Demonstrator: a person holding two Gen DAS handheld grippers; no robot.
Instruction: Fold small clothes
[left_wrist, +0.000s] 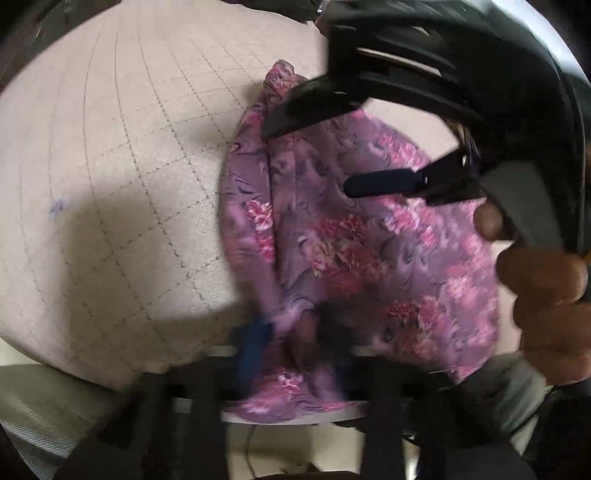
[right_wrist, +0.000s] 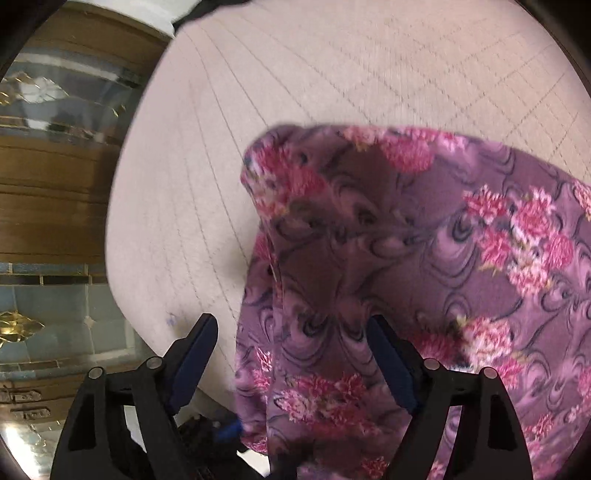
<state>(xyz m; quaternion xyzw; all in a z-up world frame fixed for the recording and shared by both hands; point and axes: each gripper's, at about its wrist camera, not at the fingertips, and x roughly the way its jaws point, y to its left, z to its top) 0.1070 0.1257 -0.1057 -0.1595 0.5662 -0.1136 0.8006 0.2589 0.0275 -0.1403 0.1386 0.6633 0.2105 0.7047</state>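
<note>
Left gripper (left_wrist: 291, 332) clamped on floral garment (left_wrist: 369, 240) near edge; right gripper (right_wrist: 291, 354) jaws apart, straddling garment's left edge, long axis running away from jaws.

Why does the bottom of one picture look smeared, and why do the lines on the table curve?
Left wrist view: motion blur smears the left gripper and nearby floral cloth. Both views: the fisheye lens bows the tablecloth grid. Right wrist view: the right gripper is sharper.

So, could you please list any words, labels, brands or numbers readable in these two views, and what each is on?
None can be read.
Garment: floral print only, no visible tag.
Table cover: stitched grid and a small blue mark, no letters.
Grippers: no visible markings.
</note>
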